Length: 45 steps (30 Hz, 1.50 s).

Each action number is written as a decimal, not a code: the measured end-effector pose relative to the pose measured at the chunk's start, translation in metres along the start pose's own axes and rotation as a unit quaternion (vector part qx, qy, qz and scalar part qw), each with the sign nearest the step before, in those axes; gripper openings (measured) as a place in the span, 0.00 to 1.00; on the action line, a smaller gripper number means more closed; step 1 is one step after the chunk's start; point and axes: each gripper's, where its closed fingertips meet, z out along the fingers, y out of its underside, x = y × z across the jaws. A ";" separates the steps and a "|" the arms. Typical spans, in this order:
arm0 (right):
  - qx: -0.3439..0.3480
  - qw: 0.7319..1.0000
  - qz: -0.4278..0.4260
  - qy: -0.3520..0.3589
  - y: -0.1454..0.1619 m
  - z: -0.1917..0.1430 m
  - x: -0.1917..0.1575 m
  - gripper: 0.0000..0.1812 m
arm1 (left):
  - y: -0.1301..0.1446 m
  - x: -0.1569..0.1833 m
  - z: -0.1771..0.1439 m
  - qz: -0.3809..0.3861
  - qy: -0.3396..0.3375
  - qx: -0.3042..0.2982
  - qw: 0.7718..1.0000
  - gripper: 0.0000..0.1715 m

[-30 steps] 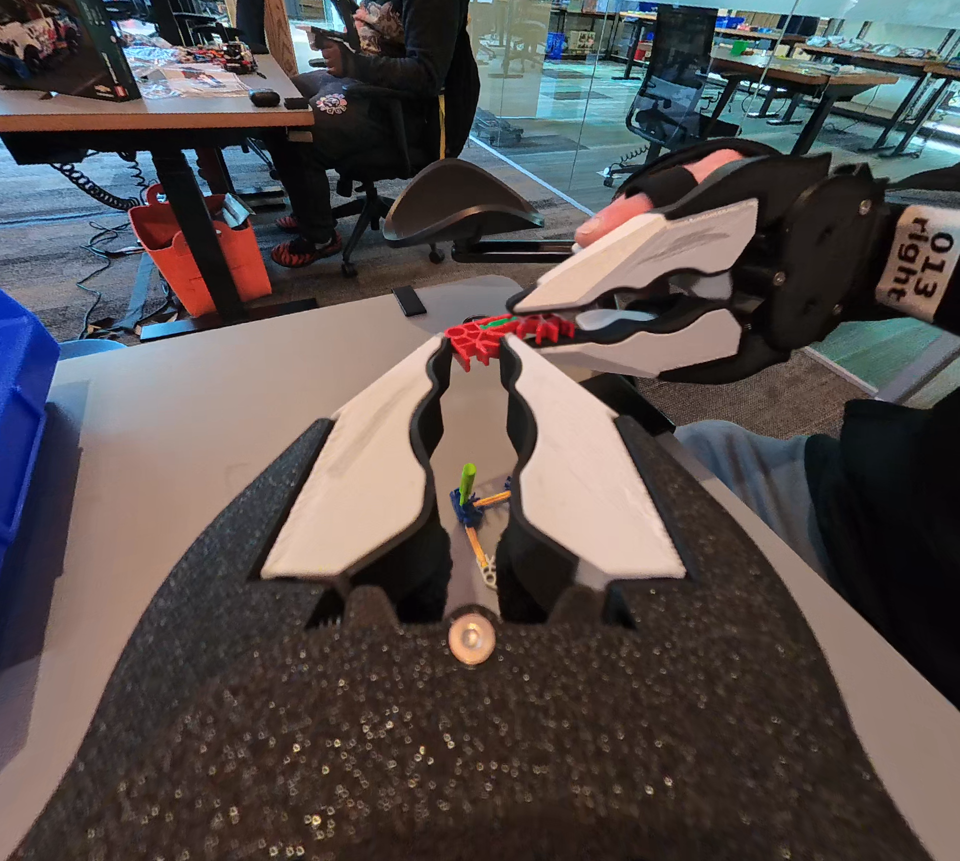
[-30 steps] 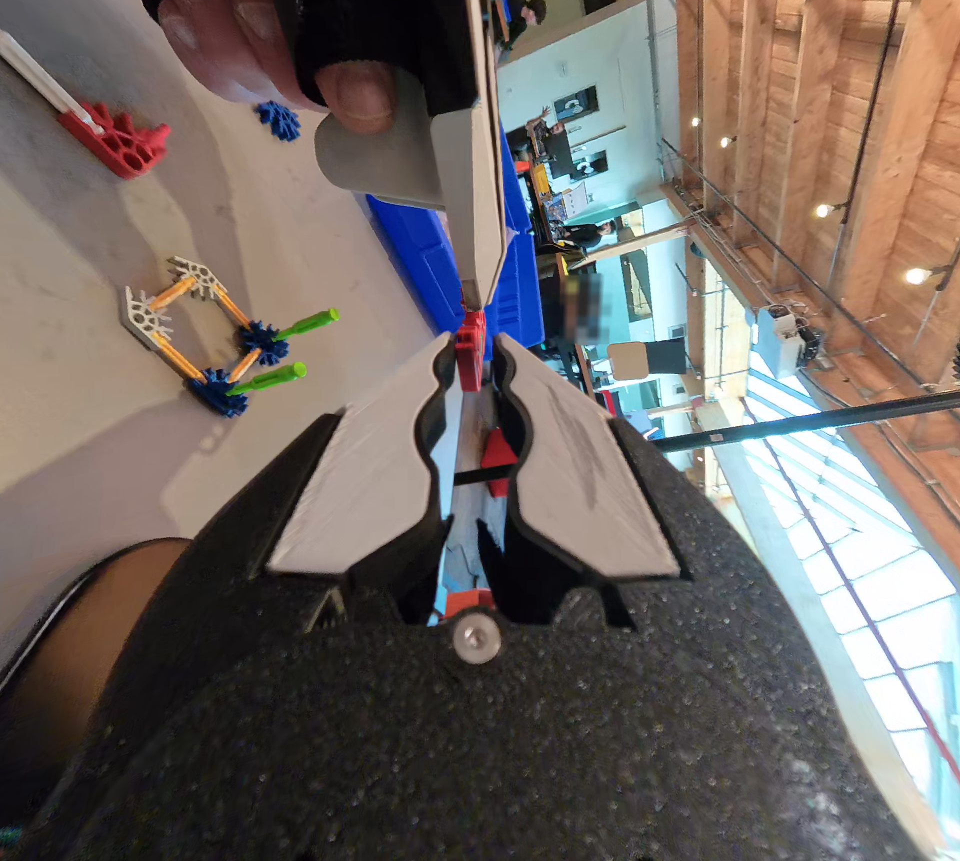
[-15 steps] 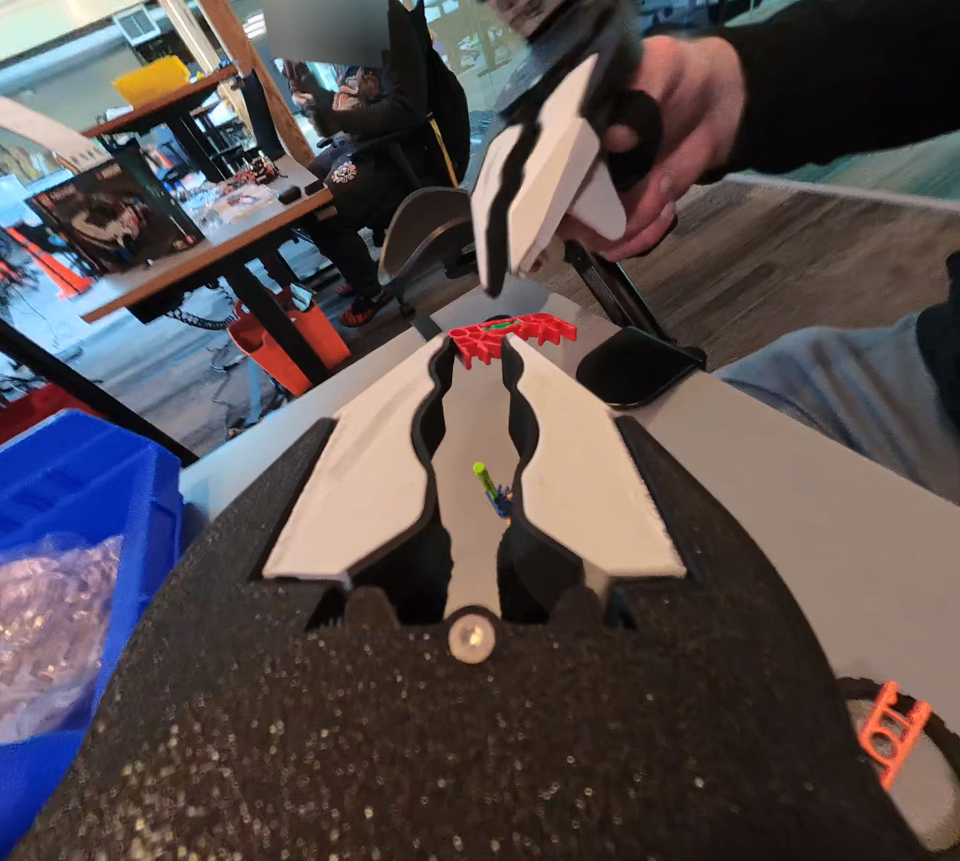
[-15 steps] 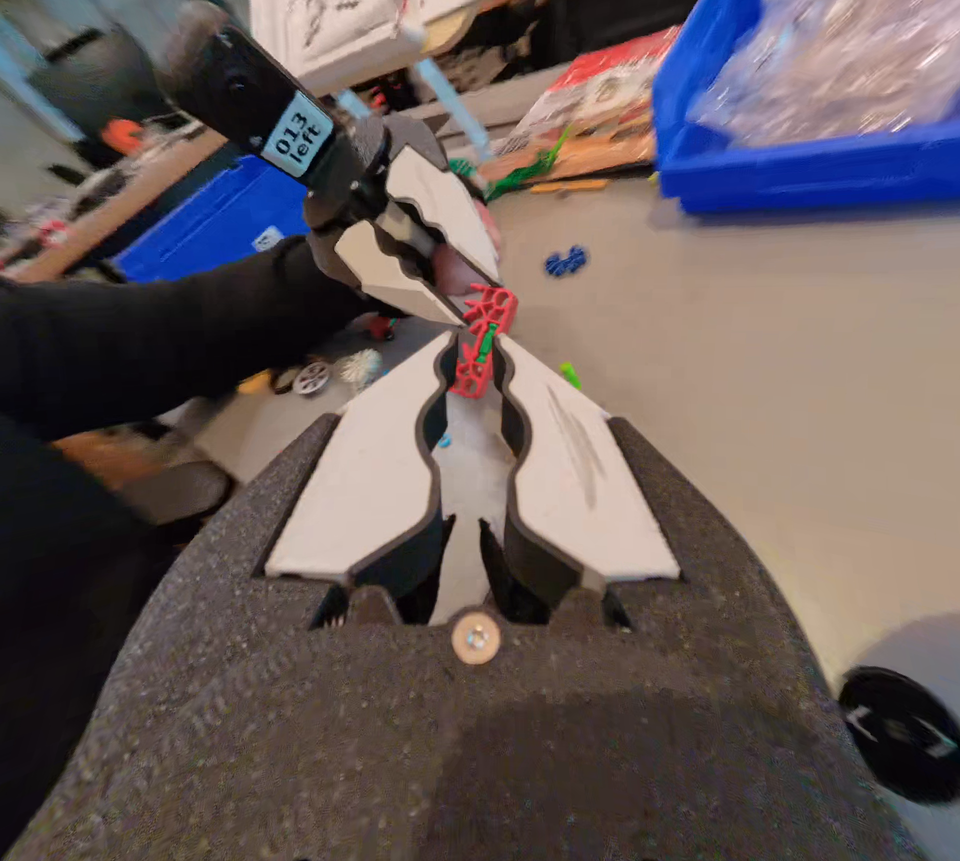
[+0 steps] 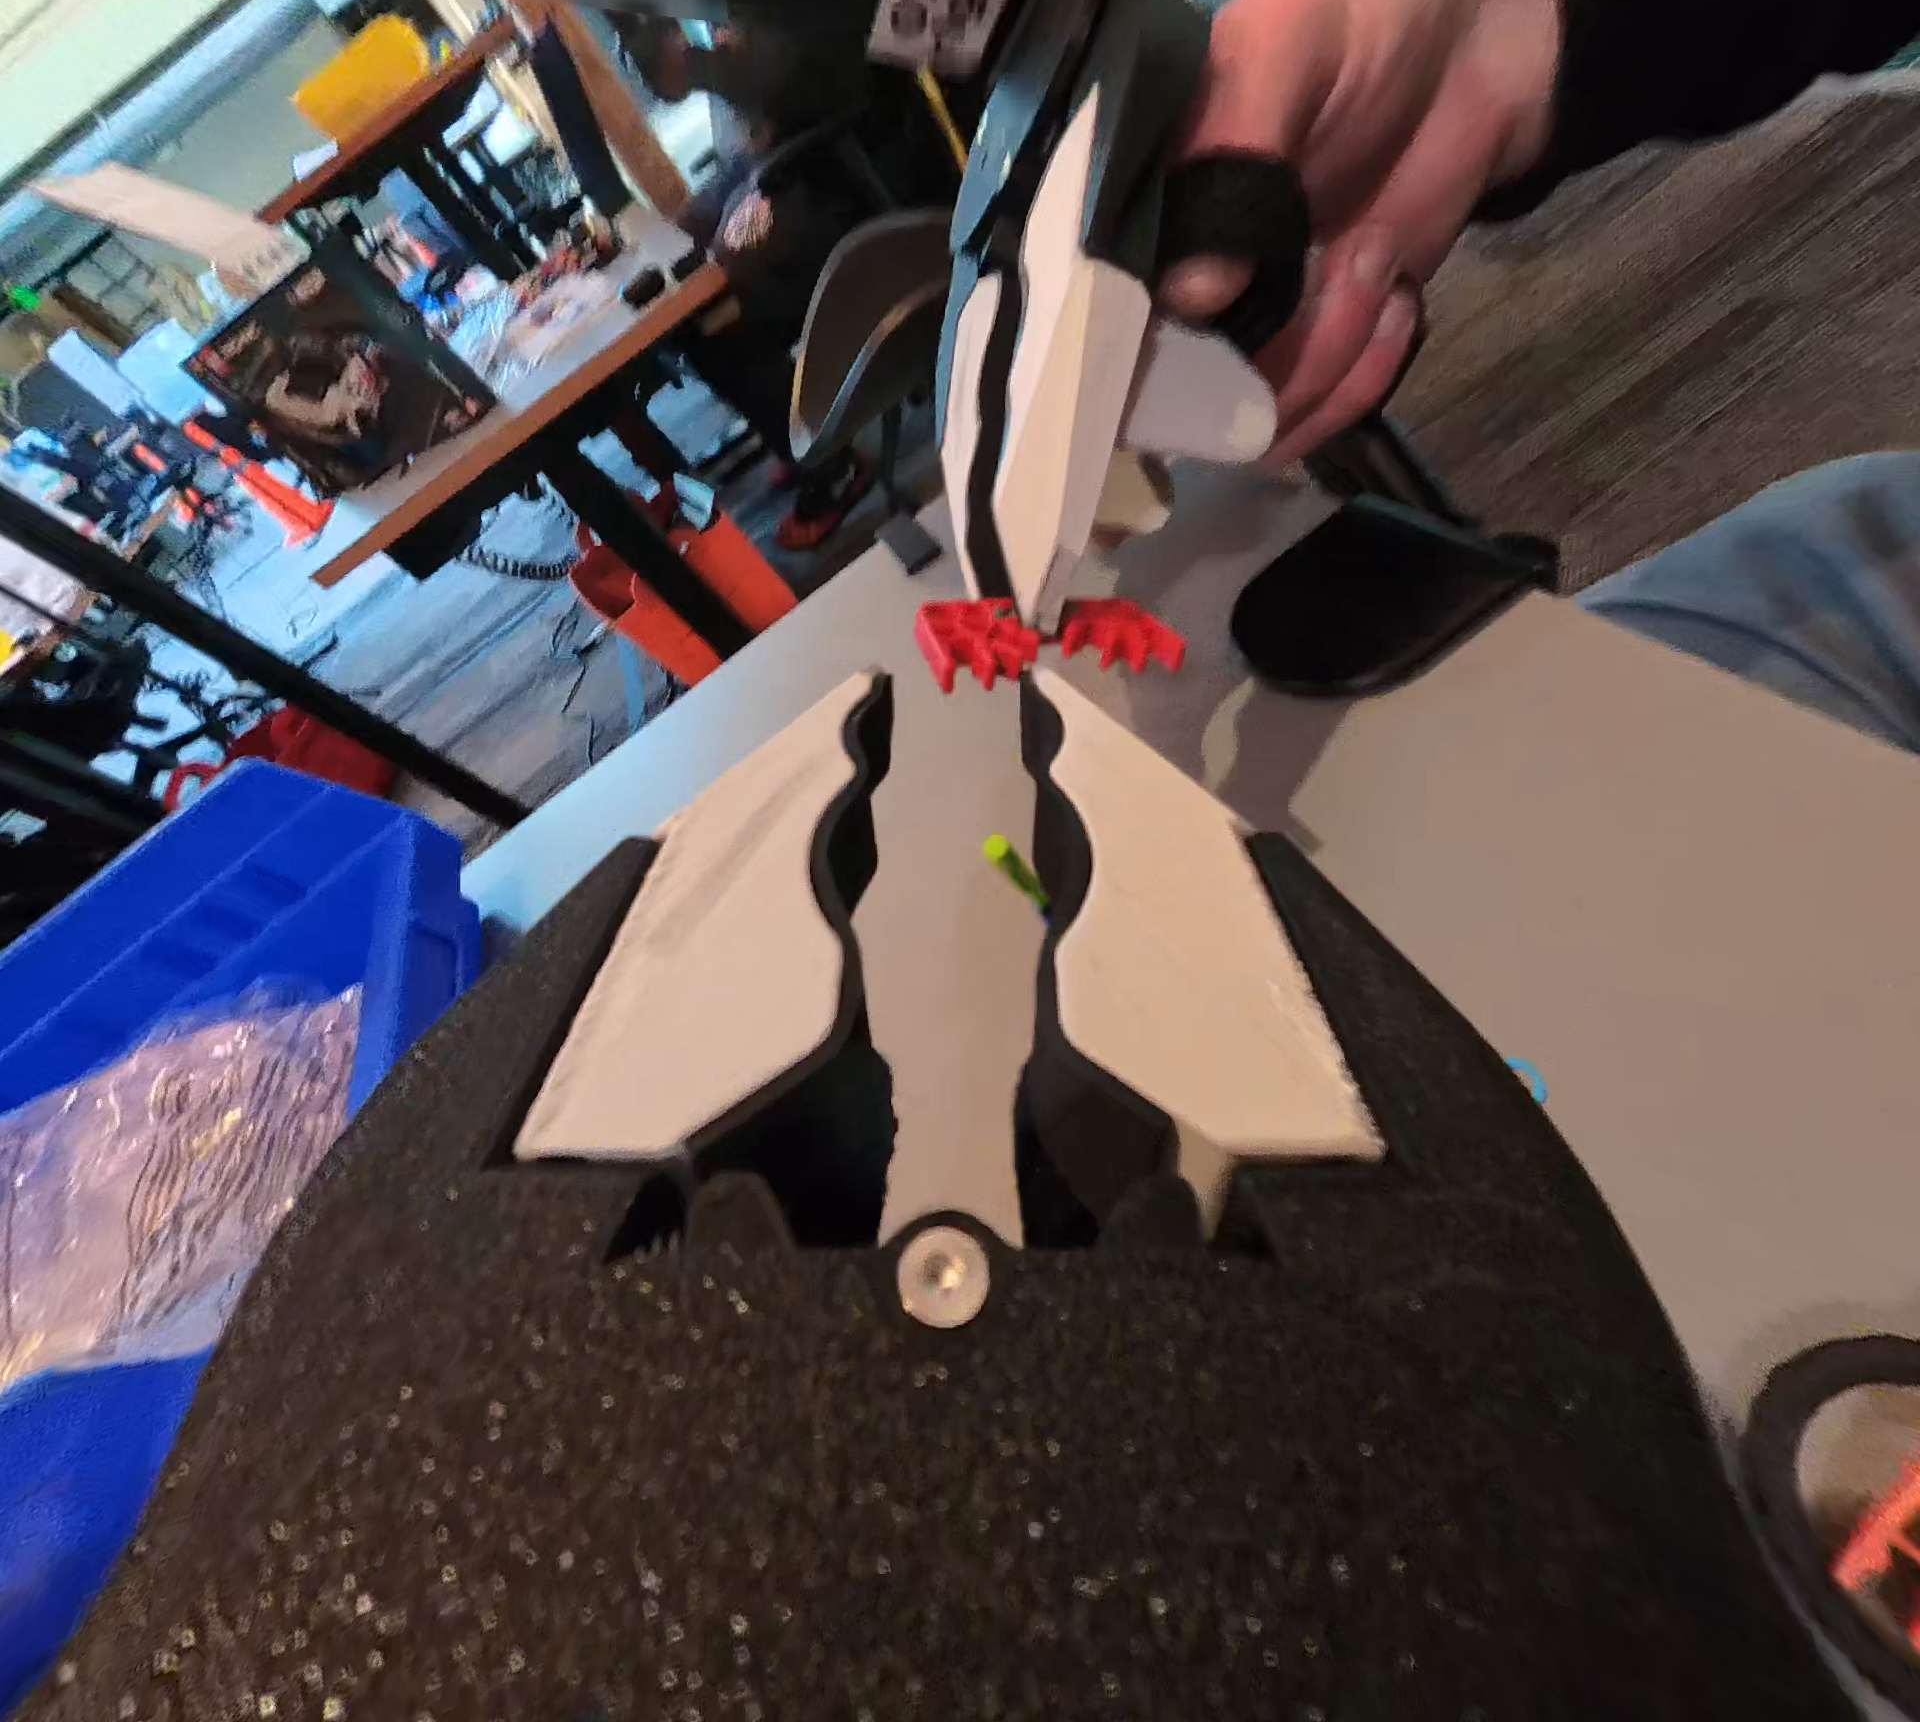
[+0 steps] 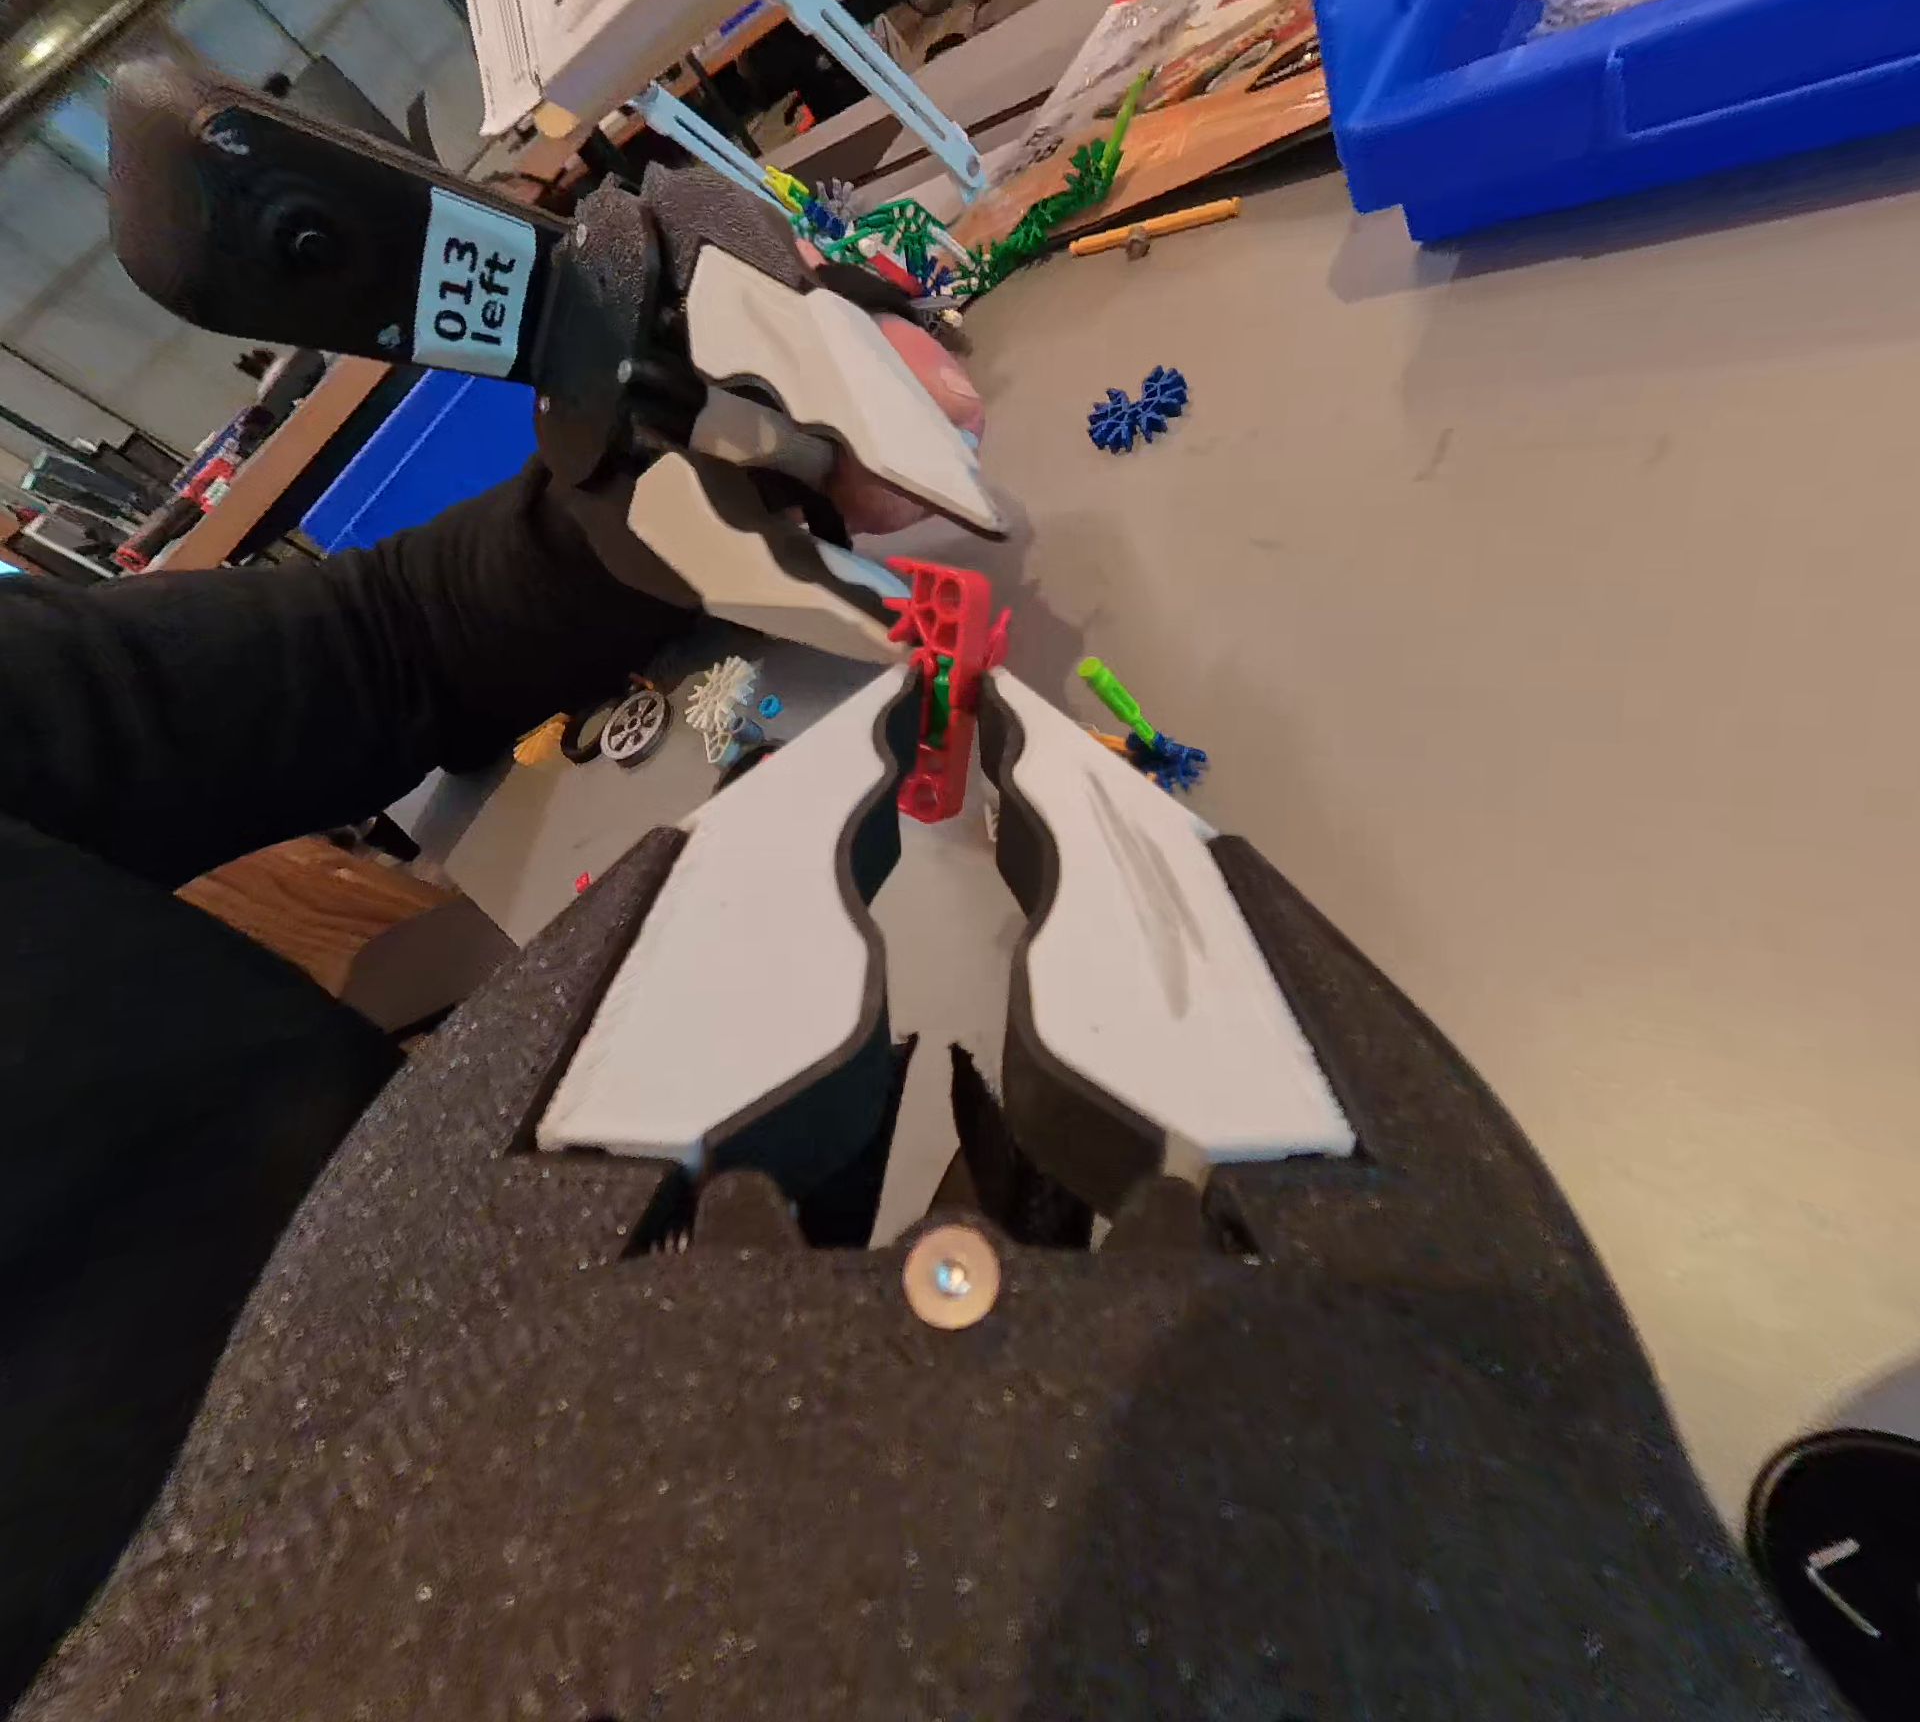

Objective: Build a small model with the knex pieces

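Pinching the red connector piece between its fingertips, your right gripper is holding it in the air above the grey table, with a green part showing in the middle of it. Your left gripper is standing parted, its fingers apart and gripping nothing, one tip just beside the piece's upper end. A likely slip: the grip is sitting only at the very tips, so any sideways nudge from the left finger could twist the piece loose and drop it near the green rod and blue connector below. A blue bin is sitting well apart at the far edge.
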 end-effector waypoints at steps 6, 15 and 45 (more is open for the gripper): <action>-0.031 0.999 0.015 0.031 0.009 -0.001 0.018 0.05 | 0.040 0.007 0.006 -0.062 0.038 -0.087 0.994 0.10; -0.068 0.994 0.052 0.066 0.025 0.005 0.034 0.05 | 0.056 0.021 0.017 -0.087 0.064 -0.129 0.986 0.03; -0.085 0.982 0.155 0.063 0.053 0.020 0.008 0.05 | 0.049 0.041 -0.015 -0.026 0.013 -0.140 0.990 0.02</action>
